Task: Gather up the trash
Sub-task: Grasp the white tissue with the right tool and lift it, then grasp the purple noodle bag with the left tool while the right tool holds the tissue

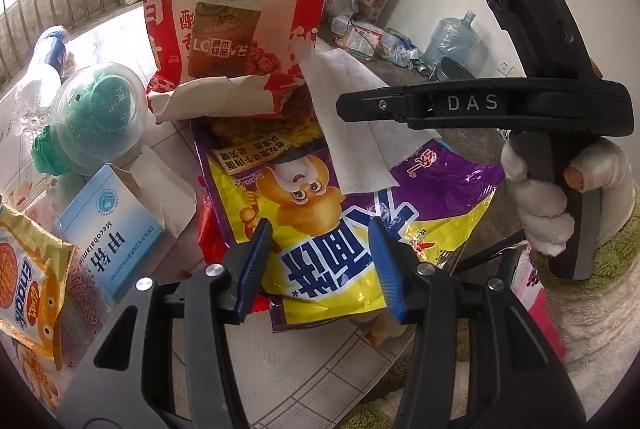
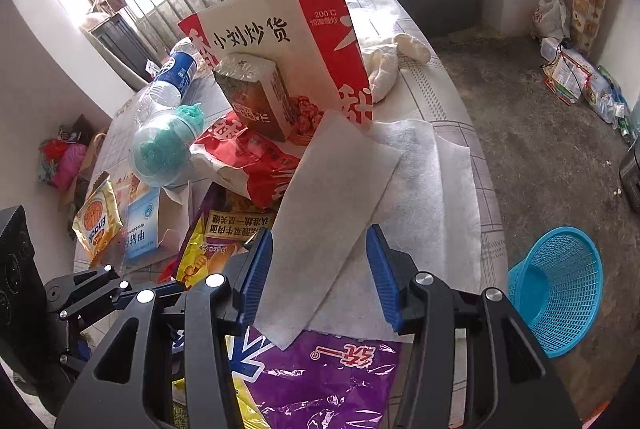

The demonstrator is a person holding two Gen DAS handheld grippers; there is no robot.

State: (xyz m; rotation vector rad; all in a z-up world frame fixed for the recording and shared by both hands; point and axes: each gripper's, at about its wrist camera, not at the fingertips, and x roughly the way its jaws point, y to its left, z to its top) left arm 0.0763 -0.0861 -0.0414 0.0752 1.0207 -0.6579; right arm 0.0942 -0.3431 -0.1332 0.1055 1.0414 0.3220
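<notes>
Trash lies piled on a tiled table (image 1: 320, 373). A purple and yellow noodle wrapper (image 1: 340, 229) lies in front of my open left gripper (image 1: 320, 265), whose blue pads straddle its near end. White tissue sheets (image 2: 340, 197) lie over the wrapper; my open right gripper (image 2: 320, 273) straddles the near end of the top sheet. The right gripper (image 1: 480, 105) also shows in the left wrist view, above the tissue (image 1: 352, 133). A red and white paper bag (image 2: 296, 41) stands behind, with a brown carton (image 2: 260, 97) against it.
A clear cup with green stuffing (image 1: 96, 113), a plastic bottle (image 2: 172, 73), a blue and white medicine box (image 1: 108, 229) and a yellow snack packet (image 1: 28, 269) lie at the left. A blue mesh basket (image 2: 556, 289) stands on the floor at the right. A white cloth (image 2: 388, 61) lies behind the bag.
</notes>
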